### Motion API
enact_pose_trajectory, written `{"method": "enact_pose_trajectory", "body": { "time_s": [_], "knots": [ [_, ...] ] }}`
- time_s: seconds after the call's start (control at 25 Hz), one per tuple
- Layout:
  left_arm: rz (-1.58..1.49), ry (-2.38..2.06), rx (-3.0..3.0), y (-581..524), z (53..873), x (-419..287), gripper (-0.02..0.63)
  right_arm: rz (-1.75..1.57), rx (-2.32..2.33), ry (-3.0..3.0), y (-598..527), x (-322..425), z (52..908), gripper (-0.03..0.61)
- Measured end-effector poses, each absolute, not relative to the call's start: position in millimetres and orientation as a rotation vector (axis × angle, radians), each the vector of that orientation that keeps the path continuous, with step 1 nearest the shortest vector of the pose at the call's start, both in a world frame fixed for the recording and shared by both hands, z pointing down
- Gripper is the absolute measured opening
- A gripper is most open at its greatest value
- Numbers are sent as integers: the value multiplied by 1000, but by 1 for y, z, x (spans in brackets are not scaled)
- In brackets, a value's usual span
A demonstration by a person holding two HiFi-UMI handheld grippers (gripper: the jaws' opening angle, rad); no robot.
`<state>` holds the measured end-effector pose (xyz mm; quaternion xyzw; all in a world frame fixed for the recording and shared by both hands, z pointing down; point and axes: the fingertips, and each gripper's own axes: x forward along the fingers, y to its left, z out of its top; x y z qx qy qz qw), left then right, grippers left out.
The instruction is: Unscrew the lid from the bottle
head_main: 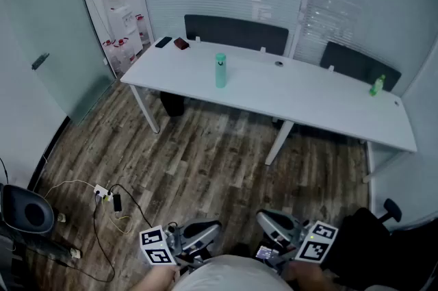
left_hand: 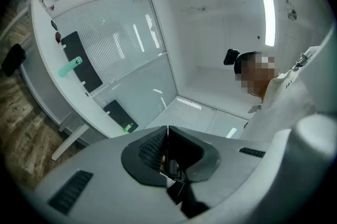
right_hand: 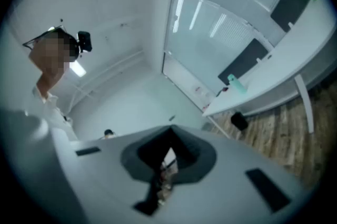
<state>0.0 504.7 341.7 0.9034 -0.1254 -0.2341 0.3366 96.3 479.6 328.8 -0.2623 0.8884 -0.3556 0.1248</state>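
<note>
The bottle [head_main: 220, 70] stands upright on the long white table [head_main: 308, 105], near its far left part, and its lid [head_main: 220, 58] is on top. Nothing is touching it. The job has not begun, I think, because both tools are well apart from the table, with a wide stretch of wooden floor [head_main: 205, 159] between.

The left gripper [head_main: 198, 236] and the right gripper [head_main: 279, 226] are held low and close to the person's body, side by side. Each one is clenched tight with nothing inside (each gripper's own view shows the two jaws pressed together on empty air). That looks like a resting way to carry them before walking over.

Some things are hard to see. The person's hands are cut off by the bottom edge of the head view. In both gripper views the room looks tipped over, and the bottle is only a tiny teal shape there. The right gripper view is blurry too. From this far away I cannot tell how tightly the lid sits. A small green bottle [head_main: 377, 85] stands near the table's right end, too small to make out well.
</note>
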Motion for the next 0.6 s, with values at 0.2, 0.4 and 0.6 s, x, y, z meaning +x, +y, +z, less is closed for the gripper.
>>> {"method": "enact_pose_trajectory", "body": {
  "time_s": [0.2, 0.4, 0.6],
  "knots": [
    [-608, -326, 2357, 502, 342, 0, 14, -1042, -772, 2594, 476, 96, 332, 20],
    [-605, -330, 2356, 501, 342, -2, 14, -1025, -800, 2579, 474, 98, 332, 20],
    [-611, -342, 2355, 501, 343, 1, 14, -1021, -808, 2558, 472, 106, 331, 23]
  ]
}}
